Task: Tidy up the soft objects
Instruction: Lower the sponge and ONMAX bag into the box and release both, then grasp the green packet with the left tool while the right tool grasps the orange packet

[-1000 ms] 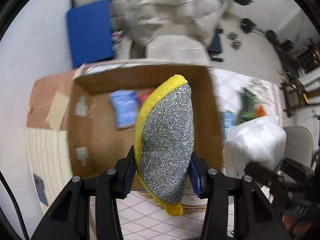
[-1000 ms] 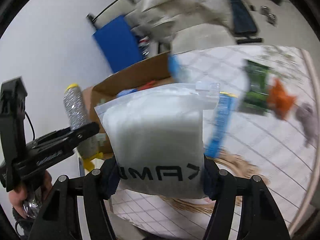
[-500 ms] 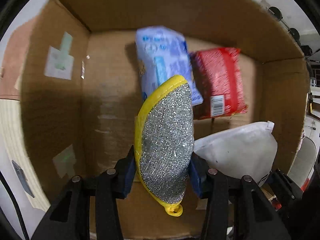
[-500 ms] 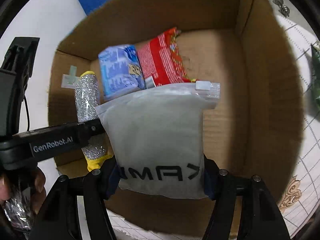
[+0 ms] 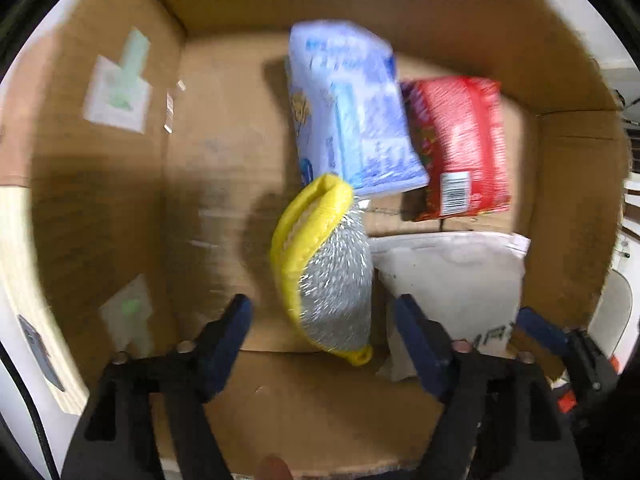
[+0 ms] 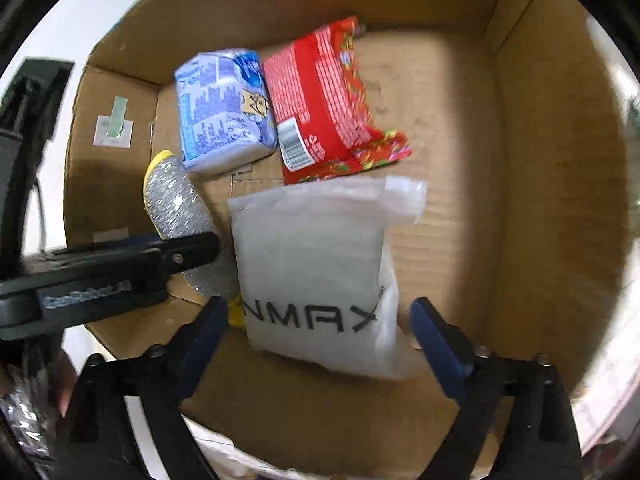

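Both grippers point down into a cardboard box. My left gripper has its jaws opening. The silver glitter pouch with a yellow edge sits blurred between them, and the blue pads are clear of it. My right gripper is opening as well, and the white plastic bag with black letters lies loose between its fingers on the box floor. The pouch lies left of the bag, partly behind the left gripper's black finger. The bag lies right of the pouch.
A blue-and-white soft pack and a red snack packet lie side by side at the far end of the box floor. Bare cardboard floor spreads right of the bag, with box walls on all sides. A hand holds the left gripper.
Both grippers dropped from above the table down into the box. Their jaws then spread, and the pouch and the white bag came free of the pads.
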Motion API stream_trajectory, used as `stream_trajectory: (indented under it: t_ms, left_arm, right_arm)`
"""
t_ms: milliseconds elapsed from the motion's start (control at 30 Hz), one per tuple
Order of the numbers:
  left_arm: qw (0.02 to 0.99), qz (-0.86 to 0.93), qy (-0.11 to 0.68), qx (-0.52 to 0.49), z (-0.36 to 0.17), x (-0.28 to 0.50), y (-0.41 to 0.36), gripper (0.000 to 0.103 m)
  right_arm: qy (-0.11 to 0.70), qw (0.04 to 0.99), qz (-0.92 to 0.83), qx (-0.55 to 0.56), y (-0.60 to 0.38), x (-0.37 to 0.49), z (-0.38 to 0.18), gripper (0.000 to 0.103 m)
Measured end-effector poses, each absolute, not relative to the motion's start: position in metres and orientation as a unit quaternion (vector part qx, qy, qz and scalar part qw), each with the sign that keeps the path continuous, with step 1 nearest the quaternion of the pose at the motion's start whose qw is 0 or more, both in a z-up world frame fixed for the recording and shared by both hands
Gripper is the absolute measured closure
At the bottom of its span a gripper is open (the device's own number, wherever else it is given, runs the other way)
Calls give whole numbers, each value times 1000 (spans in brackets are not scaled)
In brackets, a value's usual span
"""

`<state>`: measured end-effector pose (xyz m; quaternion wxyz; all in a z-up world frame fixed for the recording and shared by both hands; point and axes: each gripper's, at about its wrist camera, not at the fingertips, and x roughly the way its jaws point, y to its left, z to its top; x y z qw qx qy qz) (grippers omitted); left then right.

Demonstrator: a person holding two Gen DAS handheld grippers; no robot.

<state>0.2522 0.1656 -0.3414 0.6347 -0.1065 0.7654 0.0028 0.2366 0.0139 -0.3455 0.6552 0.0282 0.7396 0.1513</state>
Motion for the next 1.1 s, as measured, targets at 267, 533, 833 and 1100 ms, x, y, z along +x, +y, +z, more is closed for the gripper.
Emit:
stream_trajectory:
  t_ms: [267, 533, 833, 1100]
  left_arm:
    - [729, 35, 680, -70, -252, 215, 163, 2]
    - [787, 50, 612, -52, -182, 169, 152, 1]
    - [823, 59, 563, -51, -127, 130, 140, 0]
    - [833, 45, 549, -59, -104, 142, 106, 0]
  right_arm:
    - [666, 738, 96, -53, 11, 220, -268, 0]
    - [607, 789, 79, -45, -19, 176, -194, 0]
    - [575, 812, 94, -18, -32, 125, -144, 0]
    - [570, 812, 117, 28, -64, 119, -126, 0]
